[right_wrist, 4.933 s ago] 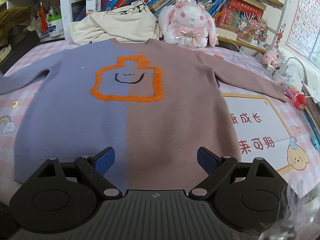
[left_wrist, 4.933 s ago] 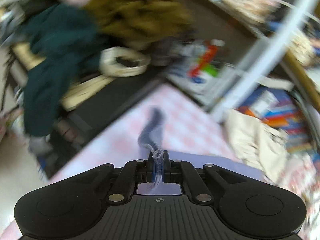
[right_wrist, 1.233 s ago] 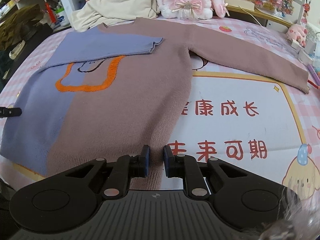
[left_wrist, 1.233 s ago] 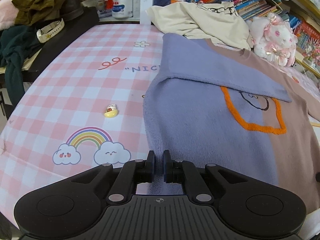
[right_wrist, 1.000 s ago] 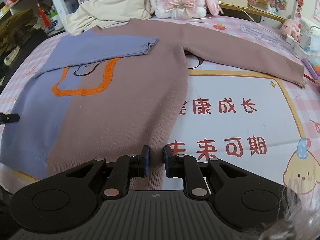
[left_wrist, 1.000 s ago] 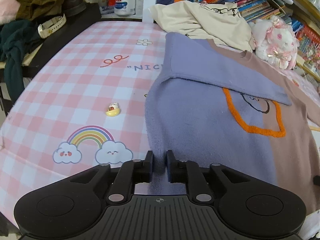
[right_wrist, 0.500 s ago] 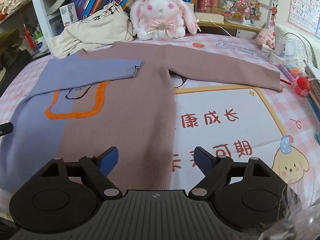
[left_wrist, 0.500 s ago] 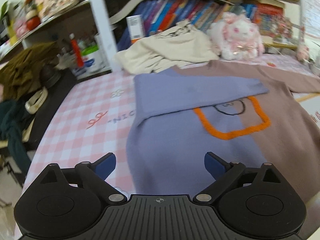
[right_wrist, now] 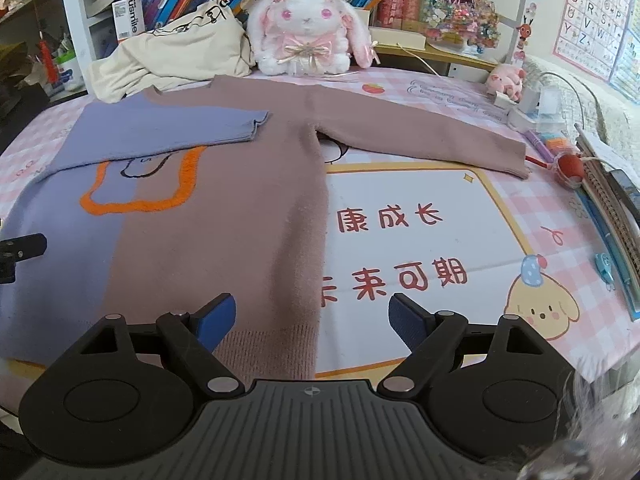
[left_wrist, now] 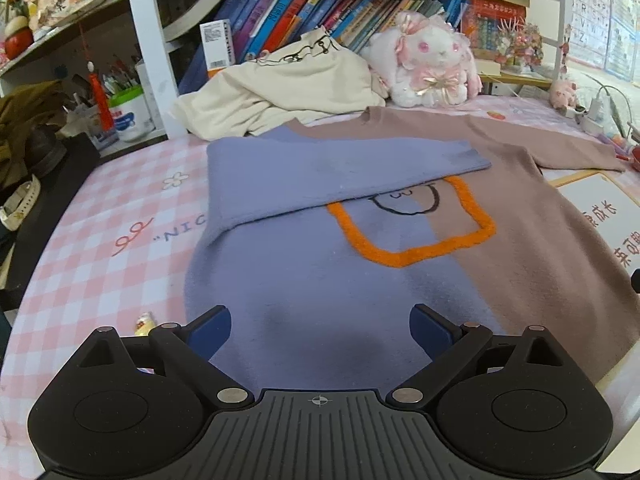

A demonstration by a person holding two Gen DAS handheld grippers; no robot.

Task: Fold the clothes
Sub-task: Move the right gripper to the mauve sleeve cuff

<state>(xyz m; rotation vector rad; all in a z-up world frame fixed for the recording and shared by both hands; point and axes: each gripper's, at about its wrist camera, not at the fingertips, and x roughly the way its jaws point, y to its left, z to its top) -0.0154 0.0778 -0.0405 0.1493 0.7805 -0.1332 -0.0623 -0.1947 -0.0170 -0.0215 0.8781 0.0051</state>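
Lying flat on the pink checked surface (left_wrist: 100,248), straight ahead of both sets of jaws: a two-tone sweater (left_wrist: 360,264), lilac on one half and dusty brown on the other, with an orange outline (left_wrist: 420,248) stitched across the chest. Folded across the chest already, the lilac sleeve (left_wrist: 332,172), its cuff reaching the brown half. Stretched out flat away to the right of the right jaws, the brown sleeve (right_wrist: 420,128), cuff near a red ball-shaped trinket (right_wrist: 570,166).

Hovering over the lilac half near the hem, the left gripper (left_wrist: 320,330), jaws standing wide apart after just opening, nothing pinched between them, only knit fabric showing in the gap below. Hovering over the ribbed brown hem corner, the right gripper (right_wrist: 312,320), jaws likewise spread after just opening, with the sweater's side edge running up between them and no pad pressing on it. Peeking in at the far left of the right view, a black part of the left gripper.

Beyond the sweater's collar, further ahead of the jaws: a heap of cream clothing (left_wrist: 288,88) and a white and pink plush rabbit (right_wrist: 308,28), both against a shelf of books (left_wrist: 304,12). Just left of the left jaws, a small yellow figurine (left_wrist: 145,322) on the checks. Under and right of the right jaws, a white printed panel with red characters (right_wrist: 400,240).
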